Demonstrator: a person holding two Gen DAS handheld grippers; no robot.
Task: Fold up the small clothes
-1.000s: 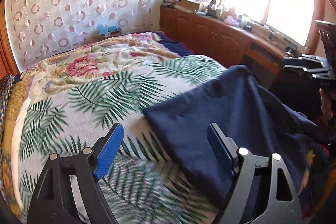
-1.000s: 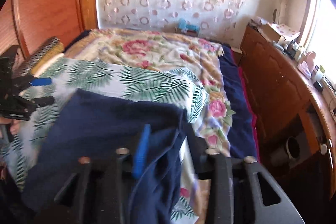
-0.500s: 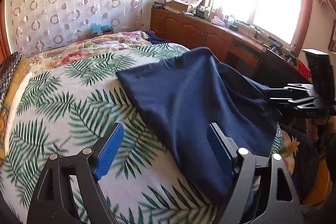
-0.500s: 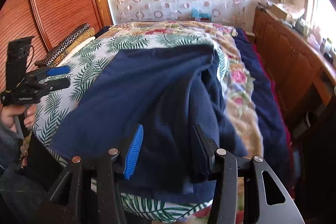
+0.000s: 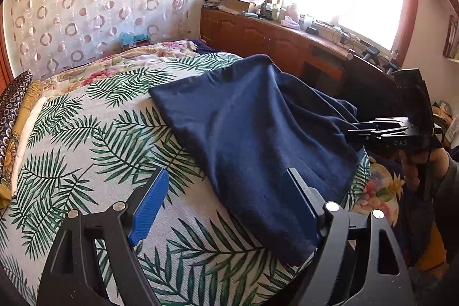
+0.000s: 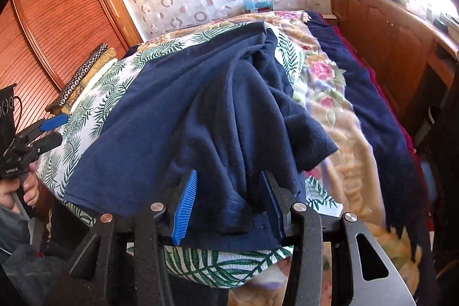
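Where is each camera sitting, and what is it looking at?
Left wrist: on the left hand-held gripper, facing across the bed toward the window; the right hand-held gripper shows at right.
Right wrist: on the right hand-held gripper, facing the navy garment bunched between its fingers; a hand shows at left.
Both share the garment and bed.
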